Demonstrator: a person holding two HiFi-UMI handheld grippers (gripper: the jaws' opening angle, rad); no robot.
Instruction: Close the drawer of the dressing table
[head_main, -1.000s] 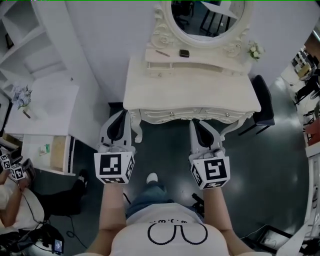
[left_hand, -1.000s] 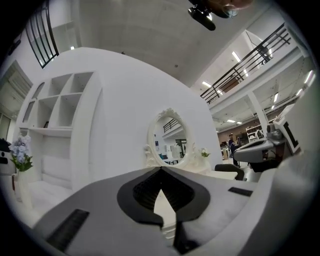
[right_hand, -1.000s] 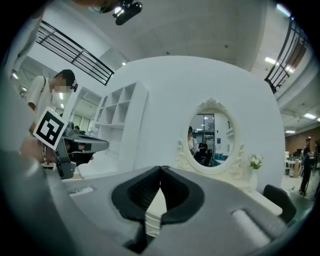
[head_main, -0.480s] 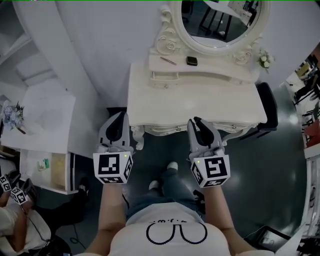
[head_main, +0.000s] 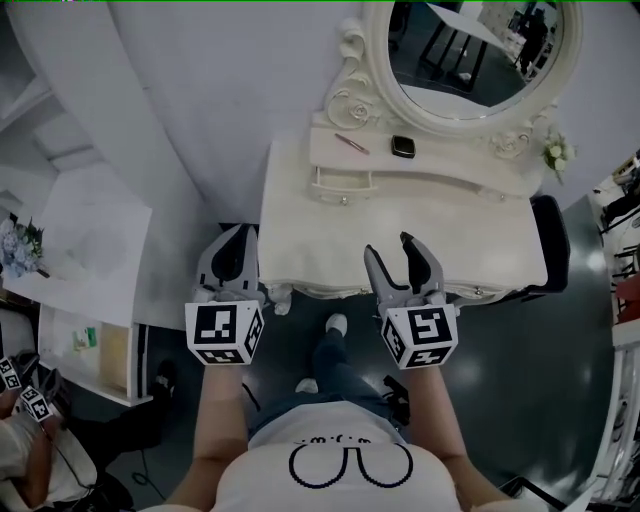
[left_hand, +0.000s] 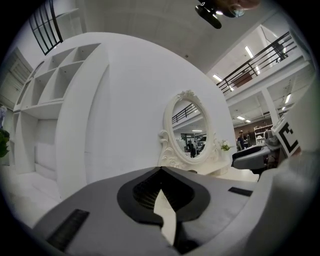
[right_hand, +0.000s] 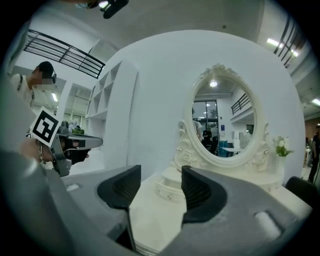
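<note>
The cream dressing table (head_main: 400, 230) stands in front of me under its oval mirror (head_main: 470, 50). A small drawer (head_main: 342, 184) juts out a little from the raised shelf at the back left; it also shows as the small drawer (right_hand: 167, 189) in the right gripper view. My right gripper (head_main: 389, 246) hovers over the table's front edge, its jaws opening with nothing between them (right_hand: 160, 175). My left gripper (head_main: 237, 236) is shut and empty beside the table's front left corner, its jaws pressed together (left_hand: 161, 172).
A black puck (head_main: 403, 146) and a thin stick (head_main: 351, 144) lie on the shelf. Flowers (head_main: 556, 152) stand at its right end. A black chair (head_main: 556, 250) is right of the table, a curved white wall (head_main: 200, 120) and shelving are left. A seated person (head_main: 30, 440) is at lower left.
Both grippers have moved forward up to the table's front edge. The right jaws have gone from shut to wide apart. The left jaws stay shut.
</note>
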